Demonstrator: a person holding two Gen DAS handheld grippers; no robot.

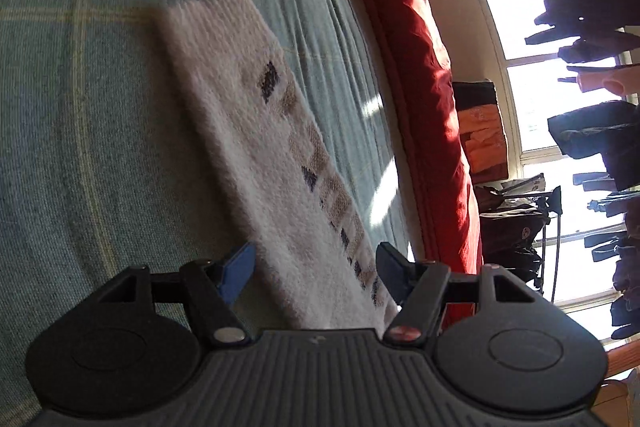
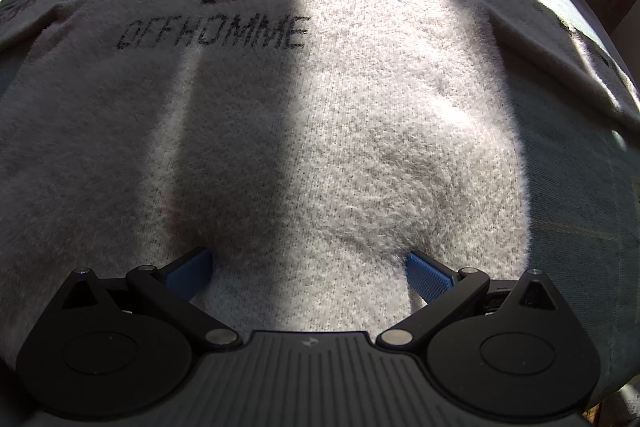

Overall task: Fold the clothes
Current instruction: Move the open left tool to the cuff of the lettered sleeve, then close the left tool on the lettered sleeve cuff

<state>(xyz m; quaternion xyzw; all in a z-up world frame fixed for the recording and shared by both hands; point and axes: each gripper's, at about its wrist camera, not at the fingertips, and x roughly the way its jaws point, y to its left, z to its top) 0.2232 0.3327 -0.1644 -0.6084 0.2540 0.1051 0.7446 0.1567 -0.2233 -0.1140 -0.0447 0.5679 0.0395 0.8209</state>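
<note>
The left claw (image 1: 316, 269) is seen with its blue pads (image 1: 237, 267) set apart; a sleeve (image 1: 256, 131) of the white sweater runs between them, but no pad is seen pressing on it. The sleeve is laid flat on the green checked bedspread (image 1: 80, 107), its cuff at the far end, with a row of dark and tan knitted blocks along one edge. A red quilt (image 1: 404, 75) is seen beyond the bedspread, and dark clothes (image 1: 588, 23) hang against a bright window (image 1: 532, 107).

The right claw (image 2: 310, 277) is pointed steeply down over the sweater body (image 2: 320, 155). Its jaws are spread wide and grip nothing; the fingertips (image 2: 426, 277) sit at the fuzzy knit. The sweater is spread flat on the bed, with the lettering "OFFHOMME" (image 2: 214, 34) further up the chest.
</note>
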